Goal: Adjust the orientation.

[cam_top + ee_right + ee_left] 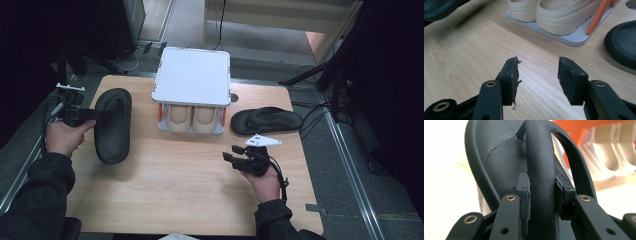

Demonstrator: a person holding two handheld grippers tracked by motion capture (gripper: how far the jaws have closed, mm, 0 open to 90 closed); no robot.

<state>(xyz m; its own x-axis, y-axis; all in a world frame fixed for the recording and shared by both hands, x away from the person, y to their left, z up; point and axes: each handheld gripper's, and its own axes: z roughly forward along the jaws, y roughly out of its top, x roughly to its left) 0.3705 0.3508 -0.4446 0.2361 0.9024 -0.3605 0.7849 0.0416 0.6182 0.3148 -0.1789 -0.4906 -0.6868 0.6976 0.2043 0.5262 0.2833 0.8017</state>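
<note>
1. Gripping the strap of a black sandal (113,125), the left claw (102,114) sits near the left edge of the tabletop (180,185); in the left gripper view its two pads press against either side of the strap (541,165), closed tight on it
2. That sandal (499,162) lies lengthwise along the left side of the tabletop, sole down as far as the high view shows, with the person's left hand (62,137) just beside its outer edge
3. The right claw (231,153) hovers over the right half of the tabletop, toward the near edge, held in the right hand (265,182); in the right gripper view the right claw (537,80) has its jaws spread wide apart with bare wood between them and nothing held
4. A second black sandal (267,120) lies crosswise near the right edge, well apart from the first one and just beyond the right claw; part of its rounded end (621,42) shows in the right gripper view
5. A small white rack (192,75) with orange posts stands at the middle of the far edge, between the two sandals, its flat top shelf bare
6. A pair of beige clogs (192,117) sits side by side on the rack's lower shelf, and the clogs (554,12) also appear in the right gripper view on the pale base (574,37)
</note>
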